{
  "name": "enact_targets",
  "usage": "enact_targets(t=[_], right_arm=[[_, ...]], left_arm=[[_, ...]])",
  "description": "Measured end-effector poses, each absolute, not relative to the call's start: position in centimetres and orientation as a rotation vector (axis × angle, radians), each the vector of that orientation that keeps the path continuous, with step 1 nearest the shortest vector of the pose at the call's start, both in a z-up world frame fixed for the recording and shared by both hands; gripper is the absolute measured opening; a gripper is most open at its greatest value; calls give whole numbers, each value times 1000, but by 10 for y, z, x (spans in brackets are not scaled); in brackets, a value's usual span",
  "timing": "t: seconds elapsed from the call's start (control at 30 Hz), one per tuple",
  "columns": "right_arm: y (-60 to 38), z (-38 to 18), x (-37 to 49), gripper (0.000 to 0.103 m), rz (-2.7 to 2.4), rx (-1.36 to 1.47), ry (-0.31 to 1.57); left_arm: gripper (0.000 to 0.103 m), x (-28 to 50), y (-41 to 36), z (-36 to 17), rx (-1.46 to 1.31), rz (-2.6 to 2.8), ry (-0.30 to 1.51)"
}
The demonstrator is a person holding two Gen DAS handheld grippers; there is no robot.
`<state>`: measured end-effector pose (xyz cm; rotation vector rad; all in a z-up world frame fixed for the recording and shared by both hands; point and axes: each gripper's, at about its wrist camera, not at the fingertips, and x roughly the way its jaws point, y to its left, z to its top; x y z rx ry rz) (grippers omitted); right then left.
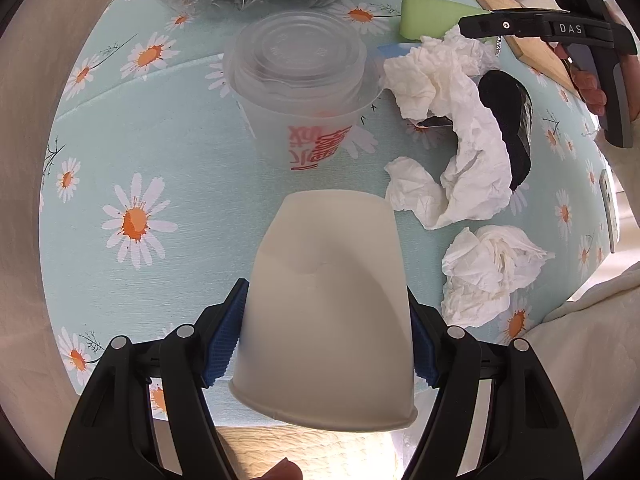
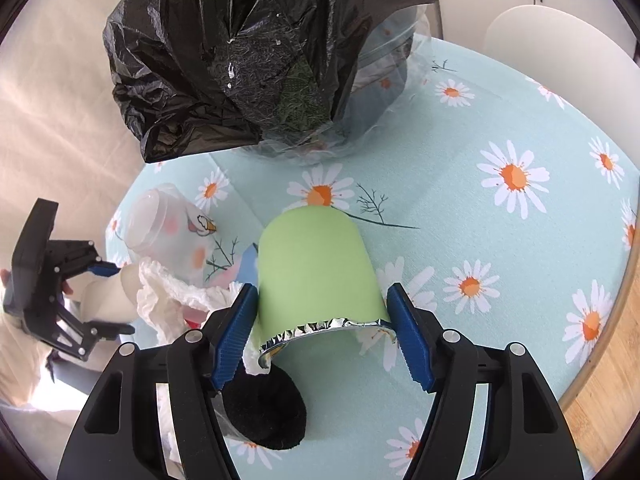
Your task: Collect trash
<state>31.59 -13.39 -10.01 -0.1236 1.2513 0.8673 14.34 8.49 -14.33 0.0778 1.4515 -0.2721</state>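
My left gripper [image 1: 326,344] is shut on a white paper cup [image 1: 326,312], held upside down above the table's near edge. It also shows in the right wrist view [image 2: 108,300]. My right gripper [image 2: 324,332] is open around a green cup [image 2: 316,268] with a foil rim, lying on the table; the left pad touches it, the right pad stands slightly off. A bin lined with a black trash bag [image 2: 240,60] stands at the far side. Crumpled tissues [image 1: 452,120] and a clear plastic cup [image 1: 300,88] with red print lie on the daisy tablecloth [image 1: 160,160].
A second tissue wad [image 1: 488,272] and a black foil-edged lid [image 1: 508,132] lie to the right. A wooden board [image 1: 520,28] lies at the far right. A white chair back [image 2: 560,56] stands behind the table. The table's rim [image 2: 624,280] curves at the right.
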Motion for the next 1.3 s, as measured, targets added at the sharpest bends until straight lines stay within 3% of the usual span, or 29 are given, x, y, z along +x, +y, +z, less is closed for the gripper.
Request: enact_targets(t=[0.6,1.3], right_arm=[[-221,-51,278,62,650,113,1134],[-257,-39,177,62,564,257,1046]], left_arm=[[71,120,82,-100,207,-343,1359],[71,86,94,-69,283,-337,1263]])
